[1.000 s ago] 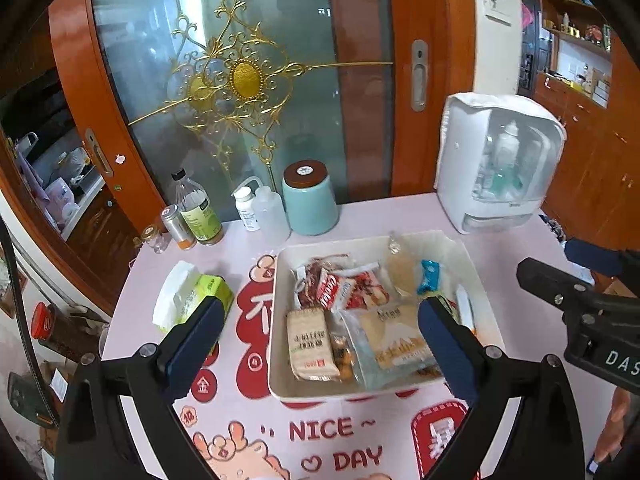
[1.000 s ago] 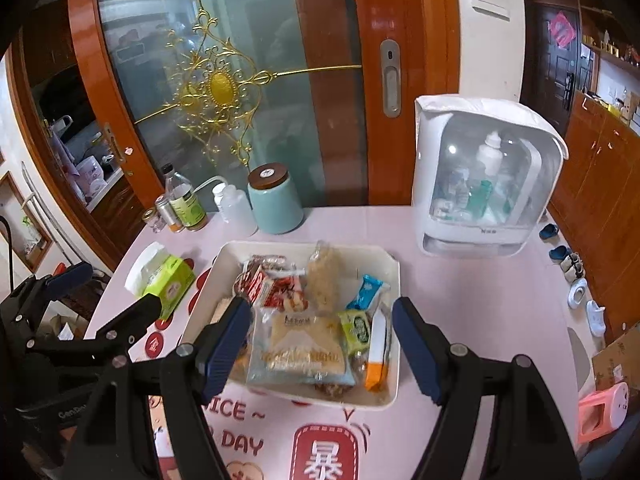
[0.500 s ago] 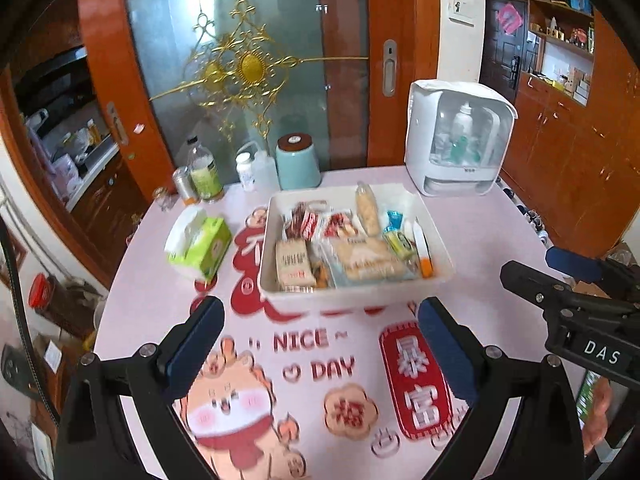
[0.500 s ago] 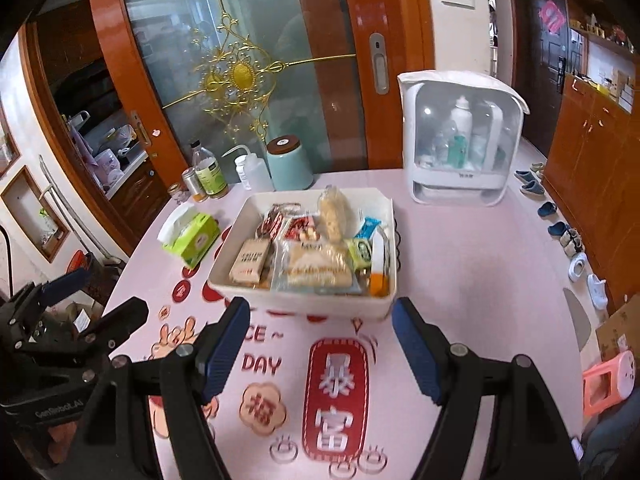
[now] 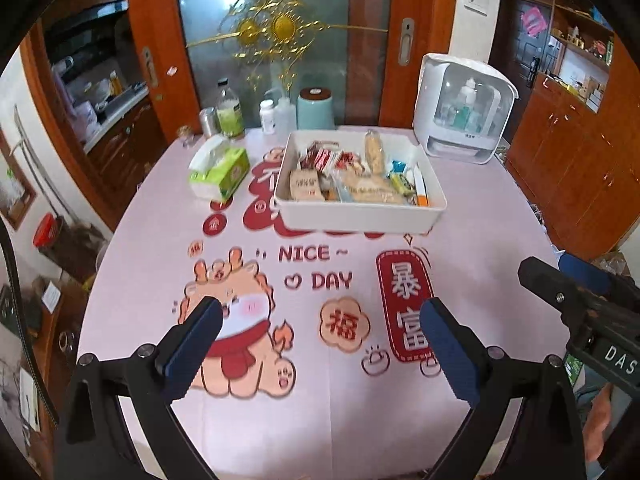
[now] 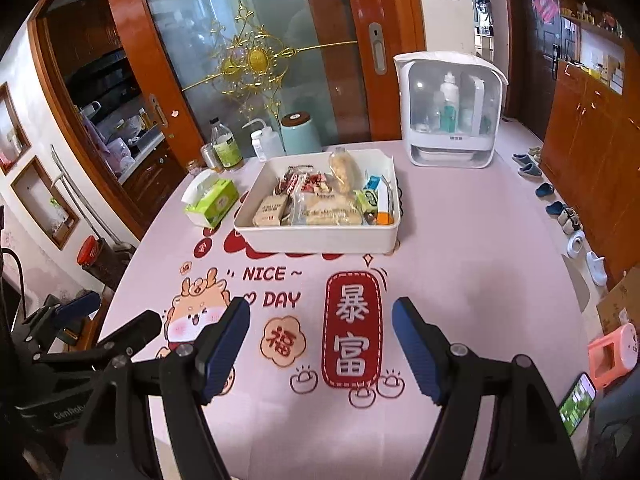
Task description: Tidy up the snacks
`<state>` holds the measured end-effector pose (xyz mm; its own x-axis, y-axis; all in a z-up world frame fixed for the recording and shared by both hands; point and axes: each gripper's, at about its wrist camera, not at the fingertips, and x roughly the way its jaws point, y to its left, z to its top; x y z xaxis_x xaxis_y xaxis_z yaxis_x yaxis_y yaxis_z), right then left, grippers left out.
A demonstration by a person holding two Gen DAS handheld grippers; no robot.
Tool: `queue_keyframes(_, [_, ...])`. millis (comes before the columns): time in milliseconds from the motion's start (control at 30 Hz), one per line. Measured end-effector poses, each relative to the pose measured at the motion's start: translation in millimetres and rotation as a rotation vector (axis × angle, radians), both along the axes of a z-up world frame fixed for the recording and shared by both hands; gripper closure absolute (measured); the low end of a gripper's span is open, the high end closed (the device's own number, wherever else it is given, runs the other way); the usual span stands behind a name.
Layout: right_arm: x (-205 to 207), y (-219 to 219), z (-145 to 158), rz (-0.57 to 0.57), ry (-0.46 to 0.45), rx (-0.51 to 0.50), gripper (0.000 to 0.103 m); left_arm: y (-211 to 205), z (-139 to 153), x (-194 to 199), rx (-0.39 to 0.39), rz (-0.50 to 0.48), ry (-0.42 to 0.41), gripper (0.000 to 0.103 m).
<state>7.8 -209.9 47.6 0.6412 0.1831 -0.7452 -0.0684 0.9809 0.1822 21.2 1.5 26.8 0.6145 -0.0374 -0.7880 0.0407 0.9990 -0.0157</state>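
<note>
A white rectangular tray (image 5: 356,216) (image 6: 320,237) stands toward the far side of the pink printed tablecloth, filled with several wrapped snacks (image 5: 352,176) (image 6: 320,200). My left gripper (image 5: 320,312) hangs open over the near part of the cloth, well short of the tray, with nothing between its blue pads. My right gripper (image 6: 320,312) is open too, empty, and equally far back from the tray. In the left wrist view the right gripper (image 5: 580,292) shows at the right edge; in the right wrist view the left gripper (image 6: 100,320) shows at the lower left.
A green tissue pack (image 5: 218,172) lies left of the tray. Bottles, a can and a teal canister (image 5: 316,110) line the table's far edge before a glass door. A white cabinet-like box (image 5: 464,116) stands at the far right. A phone (image 6: 576,400) and a pink object sit off the right edge.
Both grippers have pulled back from right above the tray toward the near edge of the table; the tray now looks small and far. Both stay open and empty.
</note>
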Motion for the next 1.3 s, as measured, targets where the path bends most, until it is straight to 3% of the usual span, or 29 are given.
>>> queue_keyframes(467, [-23.4,6.3,-5.2,-0.045,-0.008,-0.049,0.028,3.0,-2.0,-17.6,0.006,0.029,0.000,0.005])
queue_keyframes(1300, [-23.1,11.5,1.8,-0.030,-0.032,-0.075,0.028,-6.5,-5.8,-19.9,0.032,0.005,0.004,0.005])
